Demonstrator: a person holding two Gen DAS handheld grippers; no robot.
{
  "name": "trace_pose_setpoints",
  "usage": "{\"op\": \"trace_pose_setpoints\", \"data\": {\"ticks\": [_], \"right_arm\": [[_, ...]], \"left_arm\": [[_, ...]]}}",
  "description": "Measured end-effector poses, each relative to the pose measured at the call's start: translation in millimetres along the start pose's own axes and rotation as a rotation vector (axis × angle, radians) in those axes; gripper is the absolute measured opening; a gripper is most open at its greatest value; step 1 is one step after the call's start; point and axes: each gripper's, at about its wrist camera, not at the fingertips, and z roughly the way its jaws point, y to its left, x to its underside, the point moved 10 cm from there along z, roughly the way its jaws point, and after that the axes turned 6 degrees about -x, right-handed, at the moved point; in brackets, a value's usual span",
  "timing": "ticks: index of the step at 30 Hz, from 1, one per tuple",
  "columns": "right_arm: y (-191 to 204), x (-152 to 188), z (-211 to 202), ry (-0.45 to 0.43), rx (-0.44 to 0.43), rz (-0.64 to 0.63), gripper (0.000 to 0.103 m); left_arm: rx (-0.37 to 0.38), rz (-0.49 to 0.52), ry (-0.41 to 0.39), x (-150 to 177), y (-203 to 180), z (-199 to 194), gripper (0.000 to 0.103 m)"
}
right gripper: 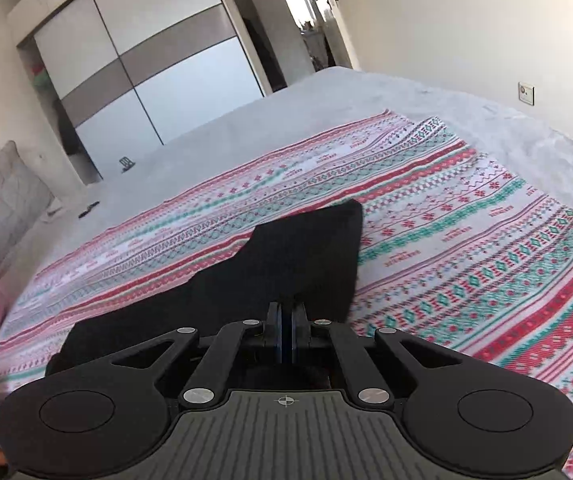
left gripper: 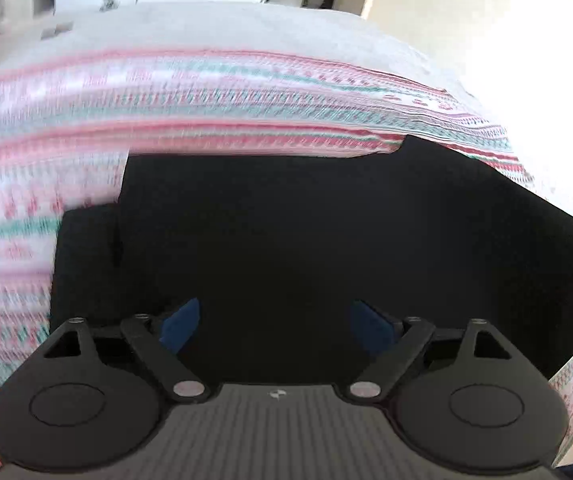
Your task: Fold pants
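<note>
Nearest to you, the left gripper (left gripper: pixel 274 326) has its blue pads (left gripper: pixel 180 324) wide apart with nothing between them; it hangs over the black pants (left gripper: pixel 306 240) without gripping. The view is motion-blurred, so whether a pad brushes the cloth cannot be told.

The right gripper (right gripper: pixel 286 334) has its fingers pressed together. Black cloth lies right around the tips, but whether a fold is pinched between them cannot be told from this angle.

The pants (right gripper: pixel 286 264) lie on the patterned blanket (right gripper: pixel 466 240) spread over the grey bed (right gripper: pixel 386 92). In the left view they look like a broad dark slab with a stepped far edge and a narrower flap at the left. In the right view one leg-like strip runs away from the gripper to a squared end.

Handling judgement: soft, light, limp cloth; it should drape and crease wherever it is let go, and may drag on the blanket rather than slide. Take hold at an edge or corner, pinching all layers, not the flat middle.

Farther back: a grey pillow (right gripper: pixel 2 196), a wardrobe (right gripper: pixel 146 64), an open doorway (right gripper: pixel 306 12).
</note>
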Motion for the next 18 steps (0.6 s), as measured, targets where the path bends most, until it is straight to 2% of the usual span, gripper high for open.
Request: {"op": "trace_pose_setpoints", "data": {"ticks": [2, 4, 6, 9, 13, 16, 18], "right_arm": [[13, -3, 4, -0.016, 0.013, -0.027, 0.004], [33, -4, 6, -0.036, 0.010, -0.082, 0.004], [61, -2, 8, -0.053, -0.024, -0.153, 0.004], [114, 10, 14, -0.060, -0.116, -0.274, 0.004], [200, 64, 36, 0.035, -0.258, -0.479, 0.005], [253, 119, 55, 0.132, -0.339, -0.626, 0.004], [275, 148, 63, 0.186, -0.362, -0.700, 0.004]], "left_arm": [[0.044, -0.034, 0.044, 11, 4, 7, 0.086], [0.065, -0.034, 0.045, 8, 4, 0, 0.086], [0.130, -0.075, 0.036, -1, 10, -11, 0.086], [0.161, -0.168, 0.004, -16, 37, -24, 0.086], [0.088, -0.293, -0.061, -37, 93, -32, 0.086], [0.085, -0.375, -0.076, -46, 121, -32, 0.086], [0.092, -0.395, -0.075, -45, 132, -33, 0.085]]}}
